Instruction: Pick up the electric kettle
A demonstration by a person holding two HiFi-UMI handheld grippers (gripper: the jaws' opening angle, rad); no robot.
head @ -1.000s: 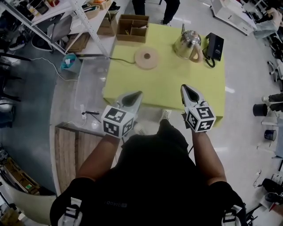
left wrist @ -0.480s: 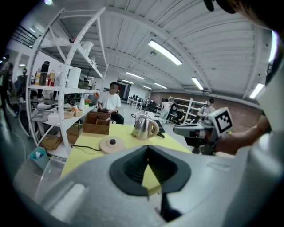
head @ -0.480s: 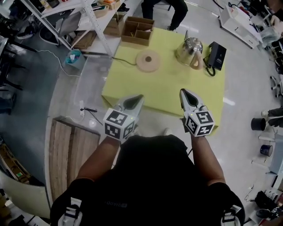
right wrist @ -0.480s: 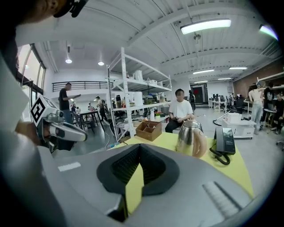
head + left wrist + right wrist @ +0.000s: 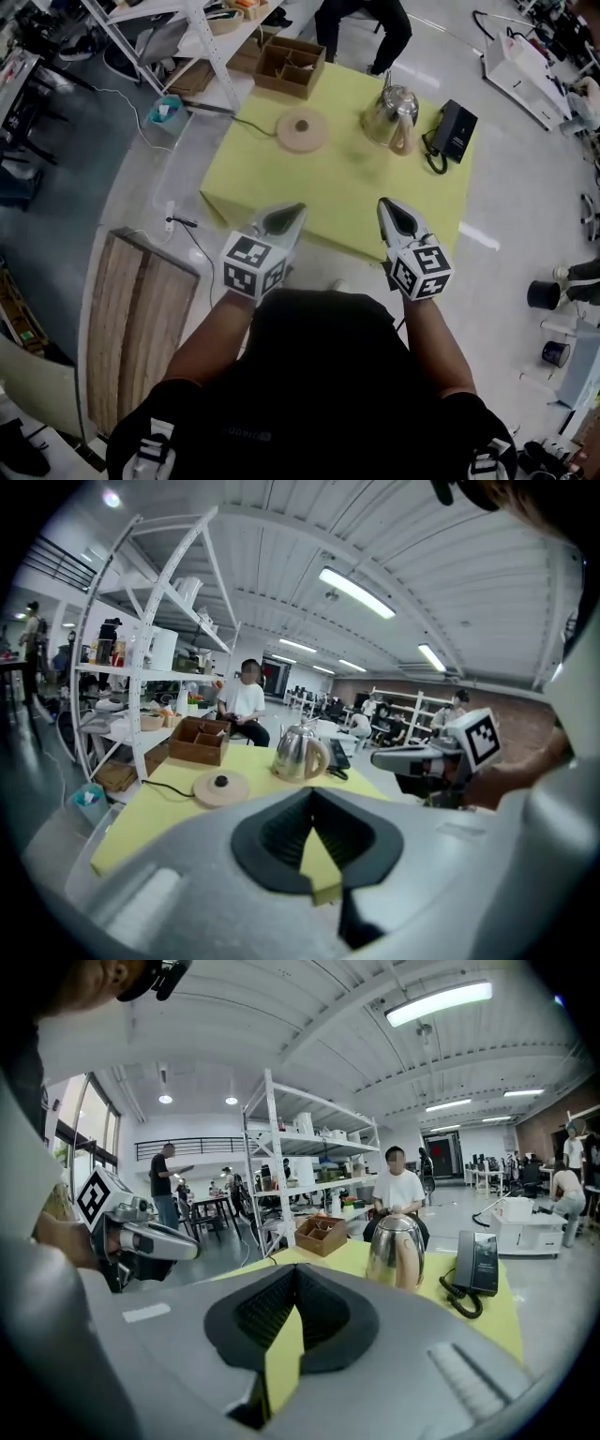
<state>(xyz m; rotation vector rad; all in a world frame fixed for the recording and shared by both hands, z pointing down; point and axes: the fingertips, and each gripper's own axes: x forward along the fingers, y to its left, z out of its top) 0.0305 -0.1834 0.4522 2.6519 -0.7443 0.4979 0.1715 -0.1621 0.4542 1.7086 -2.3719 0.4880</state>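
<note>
— Grey workshop floor underfoot, with a wooden pallet (image 5: 141, 319) lying off to the left. What sits closest to the person?

— Both tools, held side by side in front of the chest. The left gripper (image 5: 294, 210) has its jaws drawn together to a point with nothing between them. Its own view shows only yellow cloth through the notch behind the tips. The right gripper (image 5: 383, 205) is the same, with its jaws closed and empty.

— What are they over?

— Their tips hang above the near edge of a table (image 5: 319, 197) covered in yellow. They touch nothing on it.

— And the electric kettle?

— The electric kettle (image 5: 388, 112) stands upright toward the far right of the table. It is polished steel, and its pale handle is turned to the near side. It is well apart from both grippers, more in line with the right one. Its round base (image 5: 303, 129) lies apart from it to the left, with a cord running off the table's left edge. A black telephone (image 5: 454, 131) sits just to the kettle's right.

— Anything beyond?

— A wooden compartment box (image 5: 288, 64) sits at the far left corner. A seated person (image 5: 361, 19) is behind the table, and a white shelf rack (image 5: 202, 42) stands further left.
</note>
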